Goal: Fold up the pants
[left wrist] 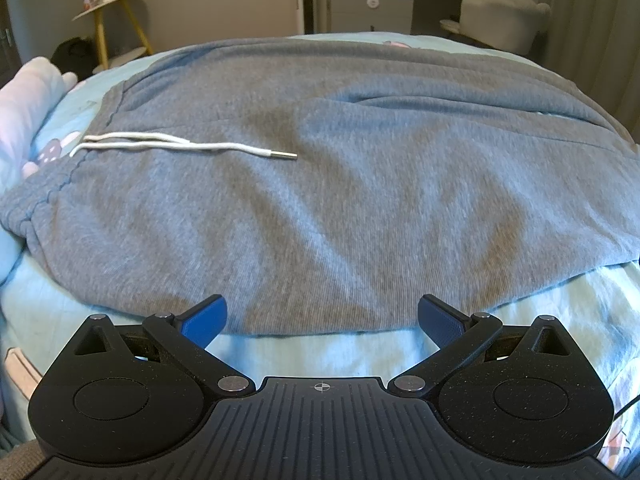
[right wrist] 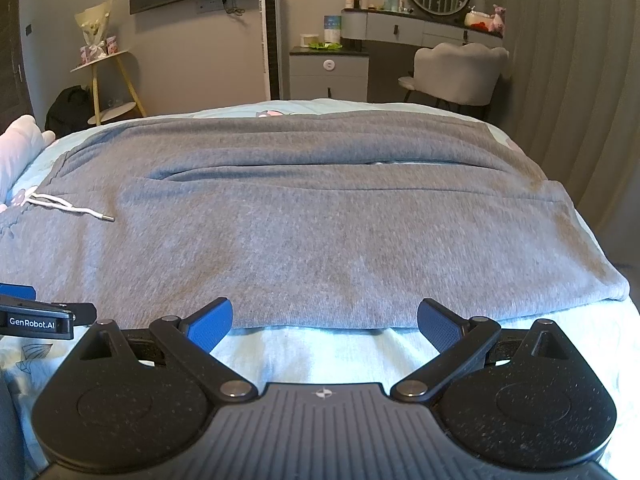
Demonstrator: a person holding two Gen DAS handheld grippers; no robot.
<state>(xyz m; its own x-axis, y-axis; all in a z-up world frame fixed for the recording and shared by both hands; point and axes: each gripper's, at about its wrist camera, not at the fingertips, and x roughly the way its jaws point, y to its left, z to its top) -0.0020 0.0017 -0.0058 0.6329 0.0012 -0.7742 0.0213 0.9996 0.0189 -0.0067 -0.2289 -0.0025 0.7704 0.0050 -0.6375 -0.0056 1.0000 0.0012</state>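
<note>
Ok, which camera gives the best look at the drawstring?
The left wrist view. There the drawstring lies large and near the centre on the pants, both white cords and the metal tip clear. The right wrist view shows it small, at the far left edge.

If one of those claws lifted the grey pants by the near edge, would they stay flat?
Probably not. The grey pants look like soft knit lying in wrinkles, so they'd likely droop. The white drawstring lies loose and would probably dangle.
</note>
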